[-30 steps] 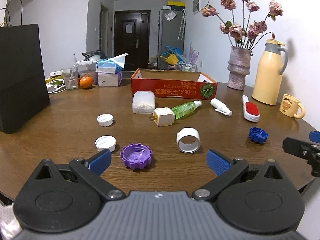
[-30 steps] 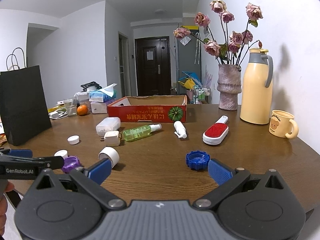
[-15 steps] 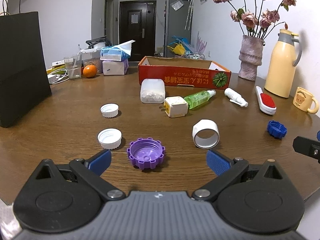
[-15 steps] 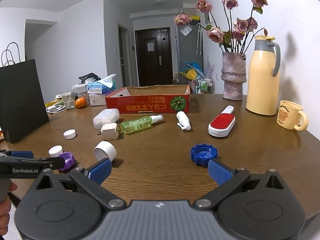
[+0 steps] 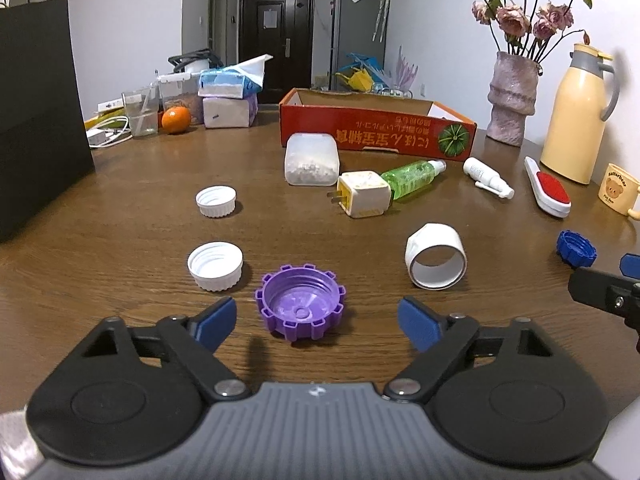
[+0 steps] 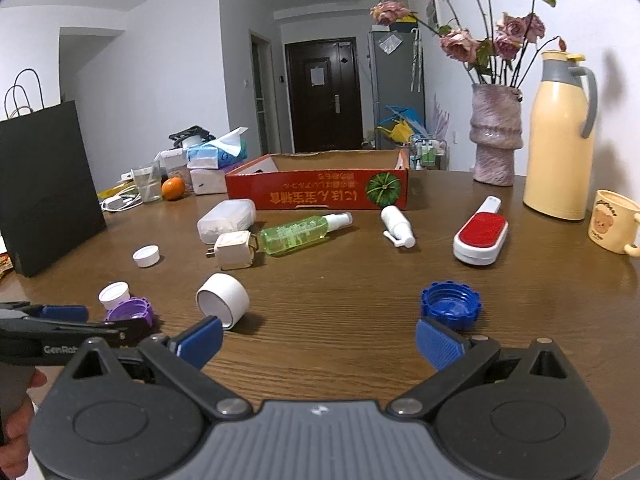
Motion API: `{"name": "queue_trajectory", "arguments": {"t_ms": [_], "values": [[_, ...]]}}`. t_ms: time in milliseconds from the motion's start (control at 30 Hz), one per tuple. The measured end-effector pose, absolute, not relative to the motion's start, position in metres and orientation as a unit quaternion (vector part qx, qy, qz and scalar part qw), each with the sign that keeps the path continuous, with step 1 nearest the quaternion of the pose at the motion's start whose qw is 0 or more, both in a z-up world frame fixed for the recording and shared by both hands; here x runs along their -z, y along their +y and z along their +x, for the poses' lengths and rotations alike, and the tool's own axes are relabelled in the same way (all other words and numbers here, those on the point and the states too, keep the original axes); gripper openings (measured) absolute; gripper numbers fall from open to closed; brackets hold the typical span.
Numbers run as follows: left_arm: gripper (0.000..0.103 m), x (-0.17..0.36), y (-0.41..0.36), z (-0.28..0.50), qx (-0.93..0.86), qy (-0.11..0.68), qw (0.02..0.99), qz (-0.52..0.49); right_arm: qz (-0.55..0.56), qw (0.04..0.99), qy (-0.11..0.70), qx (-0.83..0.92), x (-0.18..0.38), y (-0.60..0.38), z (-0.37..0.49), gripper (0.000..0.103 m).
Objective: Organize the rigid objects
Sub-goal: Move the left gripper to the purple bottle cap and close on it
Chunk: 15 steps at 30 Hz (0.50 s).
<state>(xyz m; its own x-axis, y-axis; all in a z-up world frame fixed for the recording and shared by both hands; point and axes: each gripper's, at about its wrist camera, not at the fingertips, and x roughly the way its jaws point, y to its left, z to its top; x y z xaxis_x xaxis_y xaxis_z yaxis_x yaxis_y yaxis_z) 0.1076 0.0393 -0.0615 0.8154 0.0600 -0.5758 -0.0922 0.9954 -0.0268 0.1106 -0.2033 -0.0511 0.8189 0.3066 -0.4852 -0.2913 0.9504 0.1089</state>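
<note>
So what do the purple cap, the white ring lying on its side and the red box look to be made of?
Purple cap: moulded plastic, slightly glossy, judging by its toothed rim and inner thread ridges. White ring: smooth, matte, thin-walled; probably plastic, possibly coated card. Red box: printed cardboard, with a brown raw inside and a bent top edge.

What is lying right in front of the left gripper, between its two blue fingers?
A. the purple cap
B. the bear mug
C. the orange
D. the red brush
A: the purple cap lies open side up on the table, just ahead of the open left gripper.
</note>
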Motion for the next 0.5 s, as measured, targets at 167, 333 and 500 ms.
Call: {"name": "queue_trajectory", "arguments": {"t_ms": [167, 333, 500], "values": [[0.086, 0.068, 0.043, 0.118, -0.041, 0.311, 0.949, -0.027, 0.012, 0.950, 0.263, -0.166, 0.055, -0.196, 0.119, 0.102], [0.080, 0.074, 0.047, 0.130, -0.041, 0.321, 0.946, -0.028, 0.007, 0.947, 0.272, -0.172, 0.060, -0.188, 0.128, 0.102], [0.067, 0.076, 0.049, 0.137, -0.040, 0.319, 0.947, -0.023, 0.003, 0.944, 0.278, -0.175, 0.062, -0.180, 0.136, 0.102]]}}
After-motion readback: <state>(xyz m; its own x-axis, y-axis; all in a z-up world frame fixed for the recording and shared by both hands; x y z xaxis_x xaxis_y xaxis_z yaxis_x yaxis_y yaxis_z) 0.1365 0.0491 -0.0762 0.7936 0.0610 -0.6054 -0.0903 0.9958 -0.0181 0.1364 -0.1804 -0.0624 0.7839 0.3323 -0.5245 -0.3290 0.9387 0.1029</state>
